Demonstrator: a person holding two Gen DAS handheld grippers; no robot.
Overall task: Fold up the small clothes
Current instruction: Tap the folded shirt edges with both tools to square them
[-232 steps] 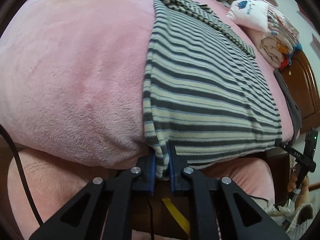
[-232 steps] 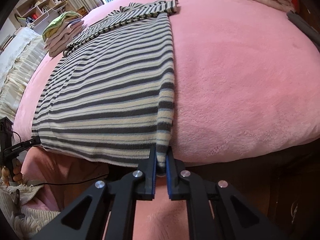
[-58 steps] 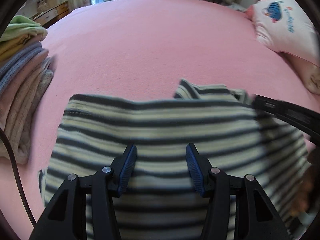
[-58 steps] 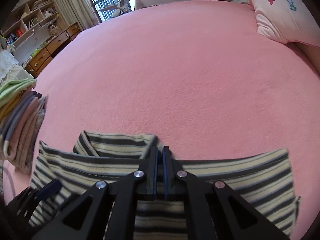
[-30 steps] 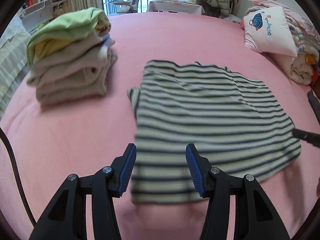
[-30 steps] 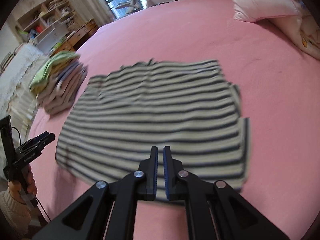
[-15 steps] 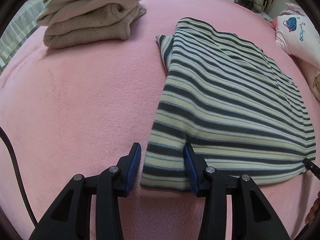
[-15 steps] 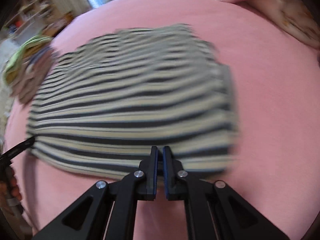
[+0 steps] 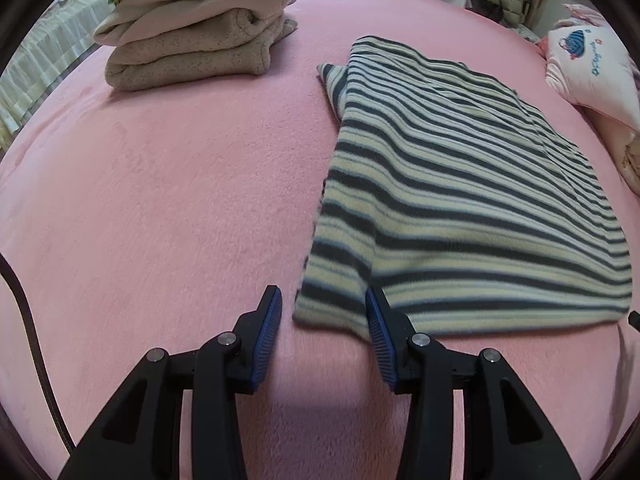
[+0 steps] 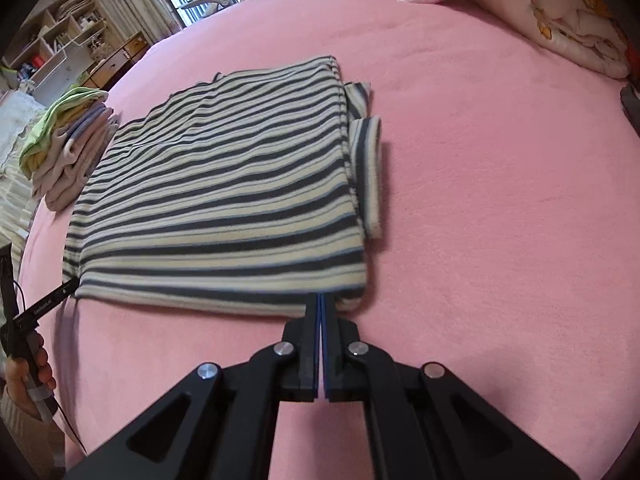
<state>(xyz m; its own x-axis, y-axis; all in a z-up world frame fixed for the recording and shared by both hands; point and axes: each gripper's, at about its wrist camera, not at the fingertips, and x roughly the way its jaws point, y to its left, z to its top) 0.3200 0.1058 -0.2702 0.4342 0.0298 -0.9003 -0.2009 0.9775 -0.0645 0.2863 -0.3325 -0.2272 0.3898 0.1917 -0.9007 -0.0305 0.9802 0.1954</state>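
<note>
Hiding under striped garment (image 10: 224, 184): right tongs (image 10: 321, 300) tips.

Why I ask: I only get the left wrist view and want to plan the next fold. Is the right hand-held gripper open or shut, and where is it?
Observer: The right hand-held gripper is shut. Its tips are at the near hem of the striped garment, by the right corner. I cannot tell whether it pinches any cloth.
Operator: Is the garment's right side tidy?
Observer: No. A sleeve sticks out past the right edge and lies on the pink blanket.
</note>
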